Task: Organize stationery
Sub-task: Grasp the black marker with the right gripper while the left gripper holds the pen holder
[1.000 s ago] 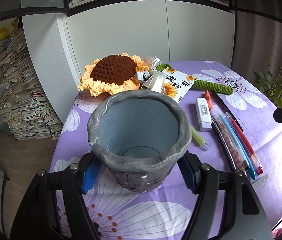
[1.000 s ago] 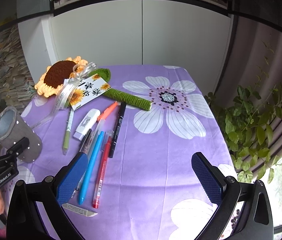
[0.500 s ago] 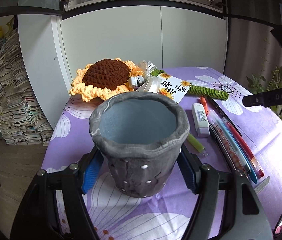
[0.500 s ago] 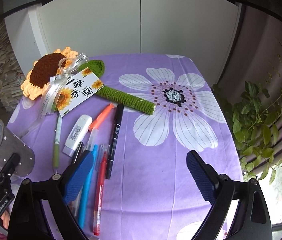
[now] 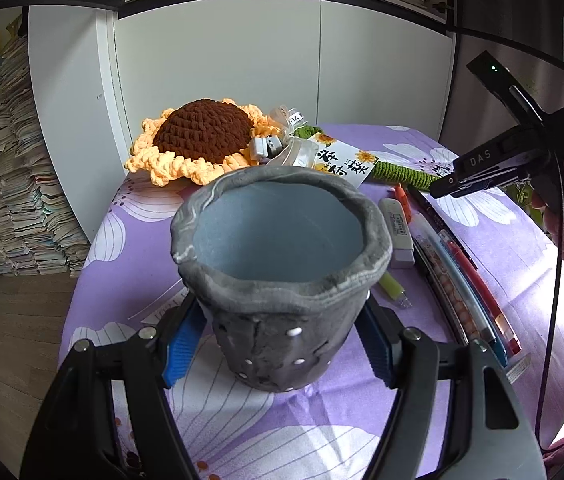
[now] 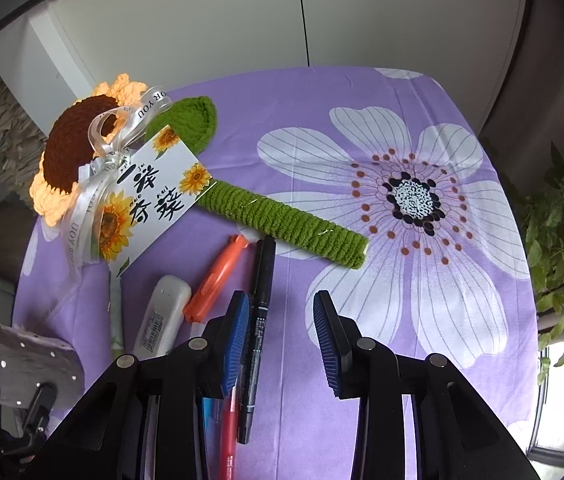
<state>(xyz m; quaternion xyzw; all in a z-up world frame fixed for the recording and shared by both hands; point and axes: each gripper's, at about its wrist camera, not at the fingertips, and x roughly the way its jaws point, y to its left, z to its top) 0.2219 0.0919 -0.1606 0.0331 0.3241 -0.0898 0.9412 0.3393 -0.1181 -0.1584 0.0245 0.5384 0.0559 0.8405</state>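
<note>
My left gripper (image 5: 277, 344) is shut on a grey felt pen holder (image 5: 282, 276) and holds it upright on the purple flowered tablecloth (image 5: 241, 416); the holder looks empty. The holder also shows at the left edge of the right wrist view (image 6: 21, 364). My right gripper (image 6: 282, 340) is open, low over the table, with a black marker (image 6: 257, 320) just inside its left finger. Beside it lie a red pen (image 6: 229, 428), a blue pen (image 6: 209, 410), an orange highlighter (image 6: 217, 276), a white correction tape (image 6: 161, 316) and a green pen (image 6: 115, 312).
A crocheted sunflower (image 6: 77, 152) with a green stem (image 6: 282, 220), ribbon and card (image 6: 149, 196) lies at the back left of the table. White cabinets stand behind. Stacks of books (image 5: 5, 184) stand left of the table. A leafy plant (image 6: 562, 220) is off the right edge.
My right gripper has come down and forward over the pens and its jaws have narrowed, with the black marker now beside its left finger. My left gripper has raised the holder more upright.
</note>
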